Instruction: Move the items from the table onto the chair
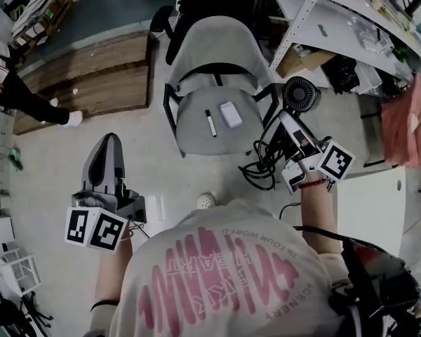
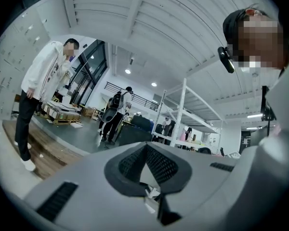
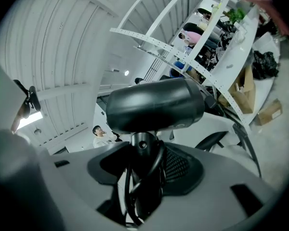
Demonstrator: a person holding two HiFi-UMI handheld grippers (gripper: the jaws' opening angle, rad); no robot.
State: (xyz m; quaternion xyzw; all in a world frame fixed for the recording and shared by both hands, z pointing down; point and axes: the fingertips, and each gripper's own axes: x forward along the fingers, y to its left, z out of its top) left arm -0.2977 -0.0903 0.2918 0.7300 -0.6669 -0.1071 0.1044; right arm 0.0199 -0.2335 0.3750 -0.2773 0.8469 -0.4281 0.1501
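Looking down, we see a grey moulded chair with a black frame (image 1: 214,44) straight ahead of us on the pale floor. Two items already lie on its seat: a slim black marker pen (image 1: 210,123) and, just to its right and not touching it, a small white rectangular box (image 1: 231,114). Our right claw (image 1: 290,120) is clamped on a small round black desk fan (image 1: 301,93), which hangs in the air just off the seat's right side, near the chair's black armrest. In the right gripper view the fan's dark drum-shaped head (image 3: 154,105) sits above the right claw (image 3: 142,150), whose jaws pinch the fan's stem together with loops of black cable (image 3: 135,189). More of that cable dangles in a tangle below the fan in the head view (image 1: 259,166). Our left claw (image 1: 109,144) is low on the left, well apart from the chair. Its jaws are drawn together at the tips with nothing between them, as the left gripper view (image 2: 145,150) confirms. The corner of a white surface (image 1: 372,202) lies beside our right arm, white metal shelving (image 1: 337,20) stands behind the chair on the right, and a wooden platform (image 1: 91,76) lies to its left.
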